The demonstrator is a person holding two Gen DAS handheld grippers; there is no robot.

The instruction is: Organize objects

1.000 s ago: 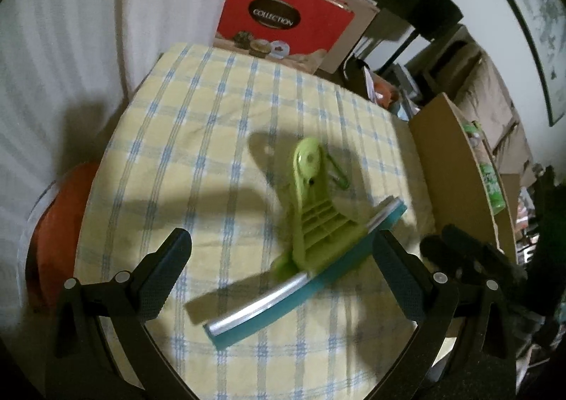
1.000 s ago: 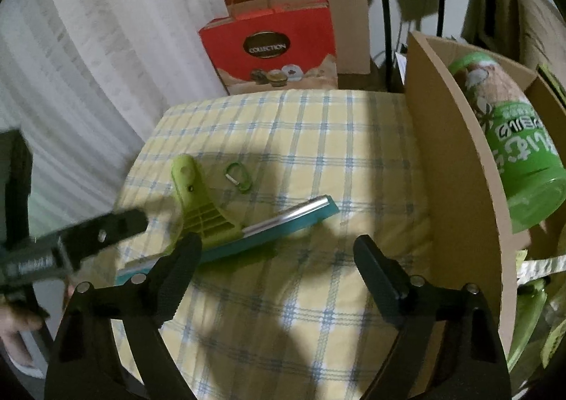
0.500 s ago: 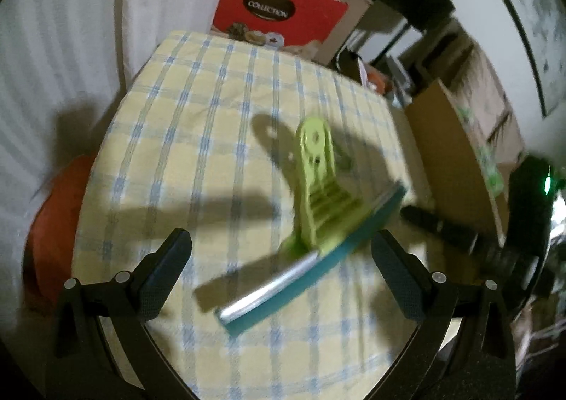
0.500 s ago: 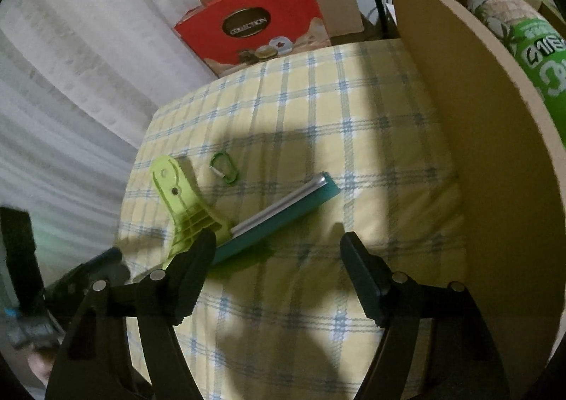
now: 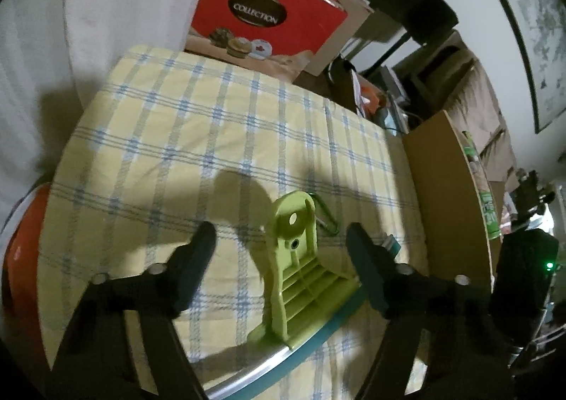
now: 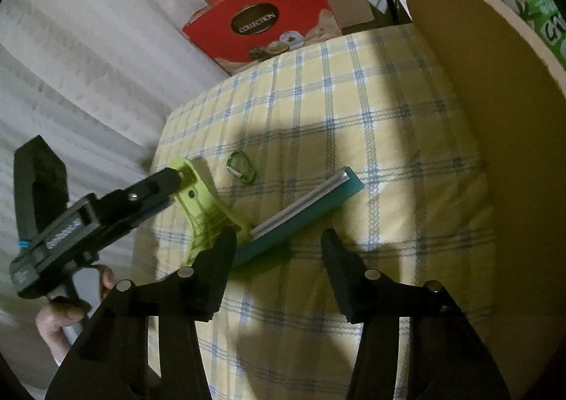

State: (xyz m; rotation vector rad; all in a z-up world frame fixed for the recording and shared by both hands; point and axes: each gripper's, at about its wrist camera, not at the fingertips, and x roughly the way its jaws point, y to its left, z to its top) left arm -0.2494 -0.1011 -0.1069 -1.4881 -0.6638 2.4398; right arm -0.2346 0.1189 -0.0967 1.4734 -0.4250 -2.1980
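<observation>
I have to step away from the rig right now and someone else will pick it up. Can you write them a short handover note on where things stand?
Left gripper: jaws closing either side of the green handle of the squeegee; pads not on it yet.
Right gripper: jaws closing, low over the checked cloth just in front of the squeegee's teal blade; nothing between them.
Small green carabiner lies loose on the cloth just behind the squeegee.
Cardboard box stands at the right edge, with a green-labelled package already in it.
Done: nothing lifted yet.
Left: grasp the squeegee, put it away, likely in the box, then the carabiner.
</observation>
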